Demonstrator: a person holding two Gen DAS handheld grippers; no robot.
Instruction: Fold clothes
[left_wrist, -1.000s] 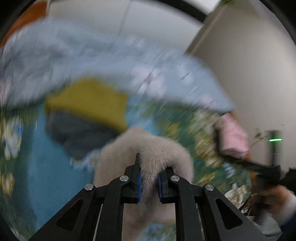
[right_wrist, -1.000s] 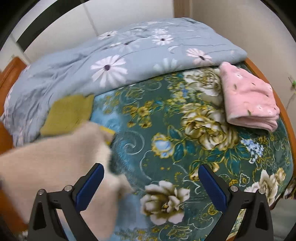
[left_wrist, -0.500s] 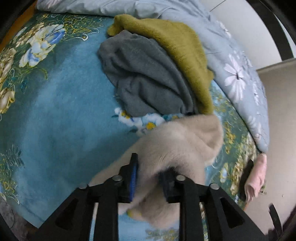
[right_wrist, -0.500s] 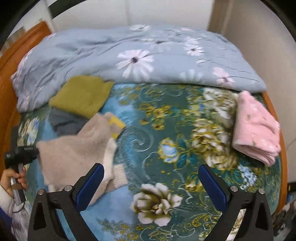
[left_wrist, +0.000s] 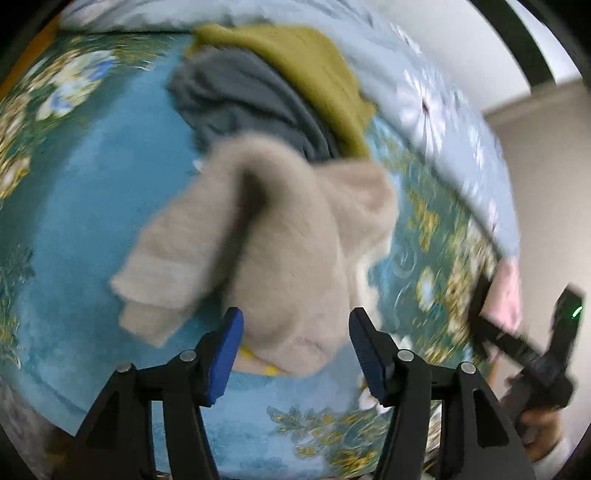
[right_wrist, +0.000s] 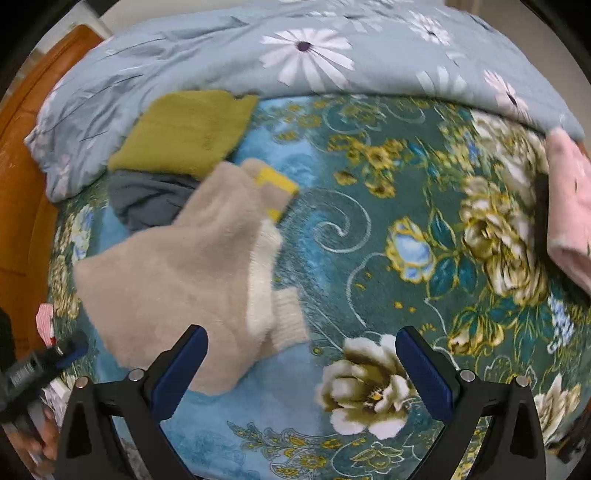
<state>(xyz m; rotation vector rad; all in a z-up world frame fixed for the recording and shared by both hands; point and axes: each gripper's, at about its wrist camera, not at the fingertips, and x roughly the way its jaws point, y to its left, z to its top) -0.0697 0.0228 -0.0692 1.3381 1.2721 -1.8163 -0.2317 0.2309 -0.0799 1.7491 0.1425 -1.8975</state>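
Both jaws stand wide apart, gripping nothing: the left gripper (left_wrist: 295, 347) hangs over the beige sweater (right_wrist: 177, 273), the right gripper (right_wrist: 301, 363) beside it. That sweater lies crumpled on the floral bedspread (right_wrist: 424, 192); it looks soft, light and floppy, best pinched at a hem corner.

Just ahead of the blue-padded fingers (left_wrist: 225, 350) lies a beige fluffy garment (left_wrist: 280, 236) with a yellow patch. Beyond it sit a grey garment (left_wrist: 243, 99) and an olive one (left_wrist: 314, 62). The bedspread (right_wrist: 369, 206) is teal with gold and white flowers; the quilt (right_wrist: 229, 40) is pale blue with white daisies.
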